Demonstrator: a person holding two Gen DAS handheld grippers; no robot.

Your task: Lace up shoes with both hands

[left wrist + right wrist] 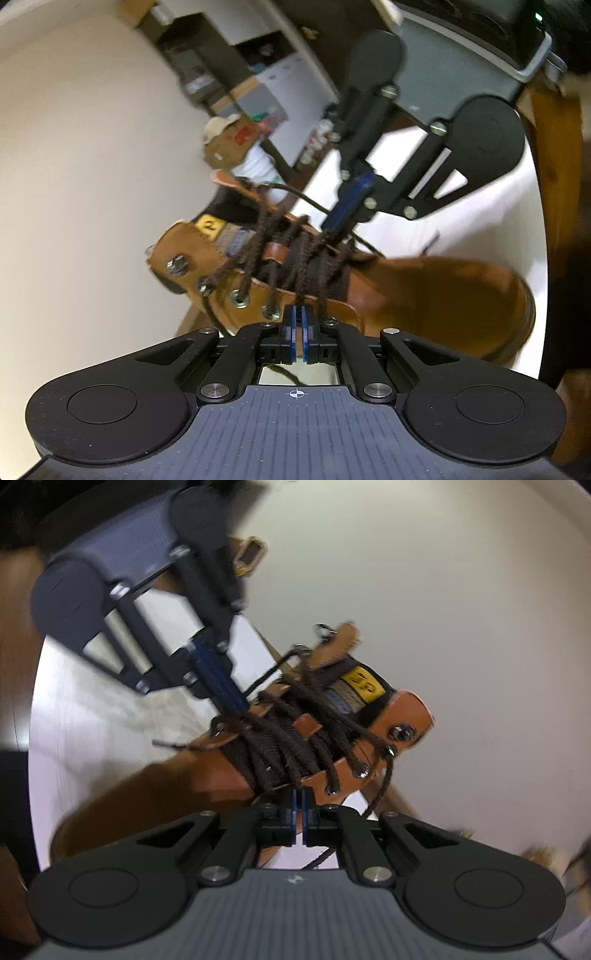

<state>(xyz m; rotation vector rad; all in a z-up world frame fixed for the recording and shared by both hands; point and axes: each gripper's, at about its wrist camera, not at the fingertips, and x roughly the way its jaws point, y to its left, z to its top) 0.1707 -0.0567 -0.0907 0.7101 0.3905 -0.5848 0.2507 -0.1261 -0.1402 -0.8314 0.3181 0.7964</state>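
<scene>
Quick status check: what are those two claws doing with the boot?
Left gripper and right gripper: fingers shut at the laces. Brown boot on white table, partly laced. Nothing blocking.

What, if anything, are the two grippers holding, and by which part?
Each appears to pinch the lace: left gripper and right gripper are shut on strands beside the eyelets; the contact itself is hidden.

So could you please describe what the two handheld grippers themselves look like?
Both look alike. The left gripper and right gripper each have black linkage arms with silver screws, two round black discs at the base, a ribbed grey body bearing a small white mark, and narrow blue pads on the fingers. No cables or sleeves are visible.
</scene>
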